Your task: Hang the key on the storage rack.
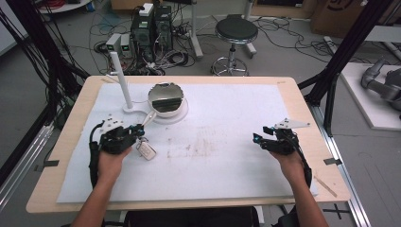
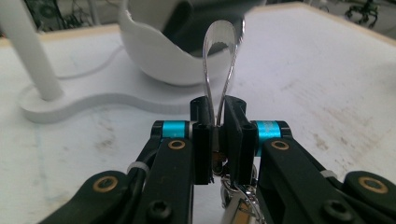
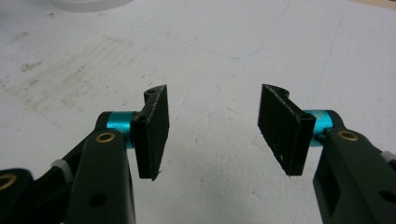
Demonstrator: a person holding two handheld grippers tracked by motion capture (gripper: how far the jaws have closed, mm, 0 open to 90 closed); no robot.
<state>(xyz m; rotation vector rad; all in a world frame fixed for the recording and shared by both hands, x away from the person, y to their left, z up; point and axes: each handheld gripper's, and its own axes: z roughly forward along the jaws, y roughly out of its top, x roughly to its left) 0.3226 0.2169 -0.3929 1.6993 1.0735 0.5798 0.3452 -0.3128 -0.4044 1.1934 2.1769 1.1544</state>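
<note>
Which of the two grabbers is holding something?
The left gripper. It is shut on a shiny metal loop with a key fob hanging below, while the right gripper is open over bare table cover.

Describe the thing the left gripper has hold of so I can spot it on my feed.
Find the white bowl beside the white post. Just in front of it the left gripper is shut on a shiny metal loop; a ring with a white tag hangs below, the only loose item there.
</note>
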